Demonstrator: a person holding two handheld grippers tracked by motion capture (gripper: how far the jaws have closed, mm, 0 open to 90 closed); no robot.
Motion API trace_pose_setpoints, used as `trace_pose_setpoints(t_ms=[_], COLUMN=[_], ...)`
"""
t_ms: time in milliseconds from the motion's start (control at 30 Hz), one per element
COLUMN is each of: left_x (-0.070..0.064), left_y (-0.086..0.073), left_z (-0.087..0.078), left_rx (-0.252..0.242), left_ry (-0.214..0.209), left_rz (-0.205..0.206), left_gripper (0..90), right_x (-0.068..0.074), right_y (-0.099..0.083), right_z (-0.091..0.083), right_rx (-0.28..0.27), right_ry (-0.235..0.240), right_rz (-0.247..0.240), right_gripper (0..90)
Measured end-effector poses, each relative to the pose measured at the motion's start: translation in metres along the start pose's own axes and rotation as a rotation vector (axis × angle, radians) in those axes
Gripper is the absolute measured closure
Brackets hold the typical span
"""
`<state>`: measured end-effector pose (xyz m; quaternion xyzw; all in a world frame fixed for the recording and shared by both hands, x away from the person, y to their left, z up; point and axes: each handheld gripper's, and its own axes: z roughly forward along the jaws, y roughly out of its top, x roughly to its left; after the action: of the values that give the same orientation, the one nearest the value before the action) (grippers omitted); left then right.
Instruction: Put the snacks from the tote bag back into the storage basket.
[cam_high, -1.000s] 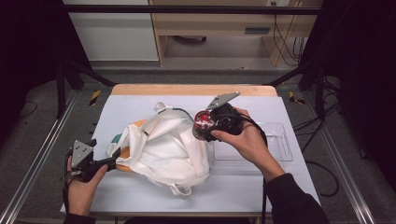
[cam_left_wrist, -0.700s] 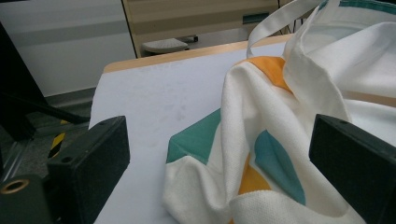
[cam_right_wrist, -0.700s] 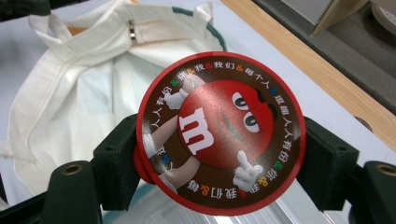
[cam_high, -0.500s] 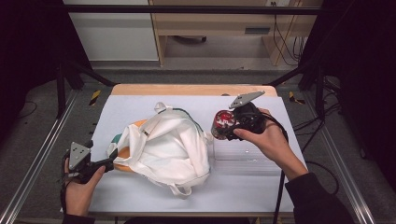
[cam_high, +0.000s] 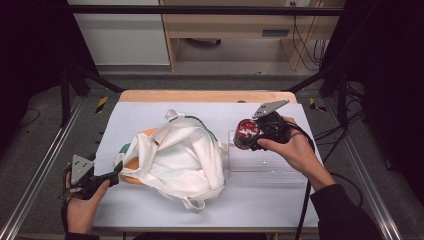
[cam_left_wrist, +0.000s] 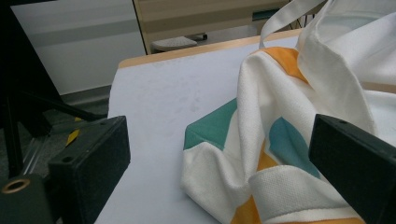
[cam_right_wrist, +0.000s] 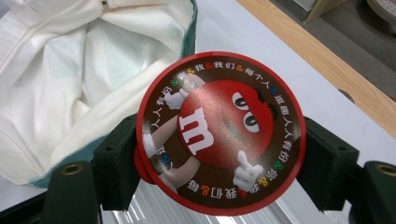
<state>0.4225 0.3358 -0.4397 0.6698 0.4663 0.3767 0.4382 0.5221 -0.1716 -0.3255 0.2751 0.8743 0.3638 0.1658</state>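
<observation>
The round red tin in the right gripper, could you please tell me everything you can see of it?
The round tin has a red rim and a dark brown lid printed with a red cartoon candy character bearing a white "m", ringed by small white lettering. It looks like glossy printed metal. The lid is shut. The right gripper clamps it by its sides, one black jaw on each, and holds it tilted above the clear plastic tray, beside the white cloth bag. It touches neither.

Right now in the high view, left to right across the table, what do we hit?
Left gripper held in the person's left hand → white cloth bag with orange and teal patches → round red candy tin with a cartoon lid, clamped in the right gripper above the clear plastic tray.
</observation>
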Motion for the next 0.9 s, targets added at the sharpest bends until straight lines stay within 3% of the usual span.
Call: trace_pose_setpoints(t_ms=[267,533,900], left_x=[0.000,0.000,0.000], left_y=[-0.001,0.000,0.000], left_z=[0.001,-0.001,0.000], left_rx=[0.003,0.003,0.004], left_ry=[-0.004,0.009,0.010], left_rz=[0.011,0.019,0.021], left_gripper=[5.3,5.4,5.5], right_x=[-0.012,-0.019,-0.018], right_y=[-0.006,-0.011,-0.015], right_z=[0.016,0.032,0.036], right_rx=[0.017,0.041,0.052], right_ry=[0.043,0.065,0.056], right_rz=[-0.033,-0.036,-0.025], right_gripper=[25.8,25.8,25.8])
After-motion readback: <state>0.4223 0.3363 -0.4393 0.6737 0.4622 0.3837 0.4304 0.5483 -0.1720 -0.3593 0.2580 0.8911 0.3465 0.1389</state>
